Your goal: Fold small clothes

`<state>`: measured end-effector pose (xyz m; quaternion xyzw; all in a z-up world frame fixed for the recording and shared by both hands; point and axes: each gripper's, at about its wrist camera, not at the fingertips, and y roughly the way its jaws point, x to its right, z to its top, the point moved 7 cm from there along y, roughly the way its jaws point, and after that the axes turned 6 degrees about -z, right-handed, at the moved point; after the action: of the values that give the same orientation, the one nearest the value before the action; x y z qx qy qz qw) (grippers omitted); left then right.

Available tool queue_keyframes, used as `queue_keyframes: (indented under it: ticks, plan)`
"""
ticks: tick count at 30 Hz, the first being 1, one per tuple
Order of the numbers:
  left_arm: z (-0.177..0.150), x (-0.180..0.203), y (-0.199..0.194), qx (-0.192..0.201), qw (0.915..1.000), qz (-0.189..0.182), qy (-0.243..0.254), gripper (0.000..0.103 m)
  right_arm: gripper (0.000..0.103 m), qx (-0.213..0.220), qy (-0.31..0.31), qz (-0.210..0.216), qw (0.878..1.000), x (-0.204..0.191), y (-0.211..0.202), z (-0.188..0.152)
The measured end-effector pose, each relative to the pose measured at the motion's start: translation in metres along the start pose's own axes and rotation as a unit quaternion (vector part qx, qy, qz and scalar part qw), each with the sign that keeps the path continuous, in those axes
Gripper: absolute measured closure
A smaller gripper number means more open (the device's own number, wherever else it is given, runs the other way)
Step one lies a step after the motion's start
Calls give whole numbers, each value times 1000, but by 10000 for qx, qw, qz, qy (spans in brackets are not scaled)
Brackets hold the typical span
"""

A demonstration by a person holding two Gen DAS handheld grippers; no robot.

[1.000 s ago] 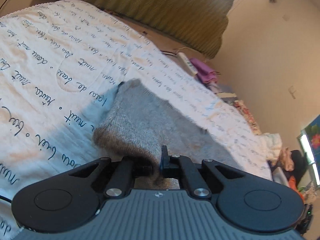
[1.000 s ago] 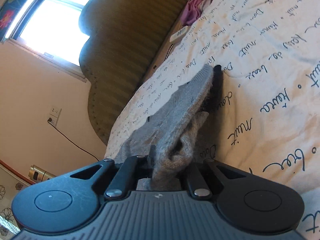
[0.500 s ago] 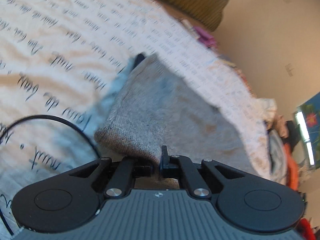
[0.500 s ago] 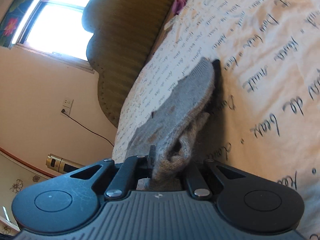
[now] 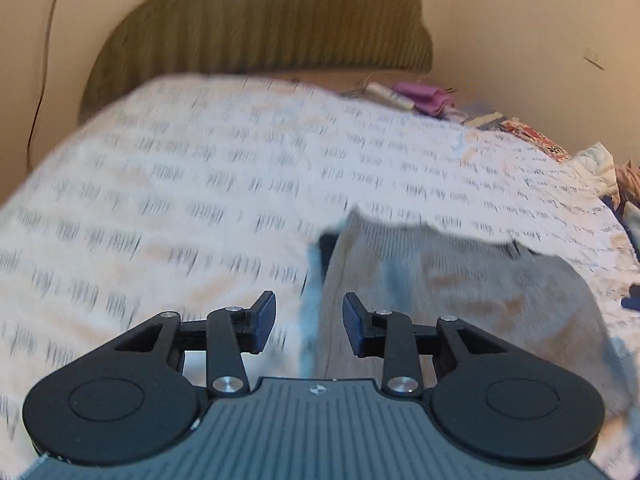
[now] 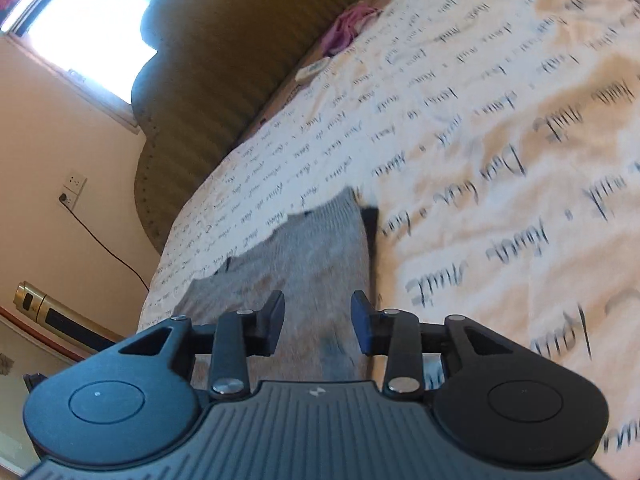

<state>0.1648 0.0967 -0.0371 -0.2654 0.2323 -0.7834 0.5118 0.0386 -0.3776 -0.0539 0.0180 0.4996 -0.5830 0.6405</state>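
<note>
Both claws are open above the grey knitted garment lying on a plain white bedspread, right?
Not quite: the bedspread is not plain but printed with dark handwriting, as the right wrist view shows. The left claw and right claw are indeed open over the grey knitted garment.

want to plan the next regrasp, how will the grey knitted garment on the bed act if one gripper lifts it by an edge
The grey knitted garment will probably flop and sag, since it lies soft and flat on the white bedspread with script print. It looks light for its size, being thin knit. It likely won't slip, as the fuzzy weave should catch the open left gripper or open right gripper.
</note>
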Motion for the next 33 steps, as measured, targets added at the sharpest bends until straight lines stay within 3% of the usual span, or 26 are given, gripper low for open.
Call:
queue_keyframes:
  ticks: [7, 13, 16, 17, 19, 20, 21, 24, 27, 31, 33]
  plan:
    - [46, 23, 108, -386, 9982, -43, 462, 59, 66, -416, -749, -429, 9954, -15, 91, 56]
    - [51, 29, 165, -795, 9942, -107, 722, 59, 66, -922, -1180, -734, 9860, -17, 138, 57]
    - [48, 33, 177, -884, 9925, -203, 825, 62, 67, -1031, -1243, -646, 9848, -16, 148, 53]
    - [47, 35, 179, -898, 9920, -224, 857, 80, 67, -1034, -1248, -611, 9849, -16, 150, 52]
    - [45, 37, 183, -925, 9912, -297, 901, 99, 73, -1067, -1310, -404, 9848, -19, 152, 50]
    - [46, 37, 182, -857, 9917, -237, 931, 99, 93, -1103, -1327, -335, 9844, -20, 154, 50]
    - [48, 36, 182, -781, 9923, -172, 945, 99, 98, -1159, -1329, -313, 9838, -21, 155, 49]
    - [57, 35, 168, -465, 9949, -133, 885, 99, 99, -940, -1299, -192, 9869, -26, 147, 54]
    - [70, 31, 155, -164, 9968, -70, 779, 99, 99, -459, -1014, 87, 9937, -29, 126, 70]
    - [55, 17, 184, -633, 9952, 282, 685, 99, 100, -491, -864, -342, 9945, -6, 139, 70]
    - [46, 16, 191, -644, 9944, 421, 726, 99, 100, -582, -895, -540, 9928, 1, 150, 62]
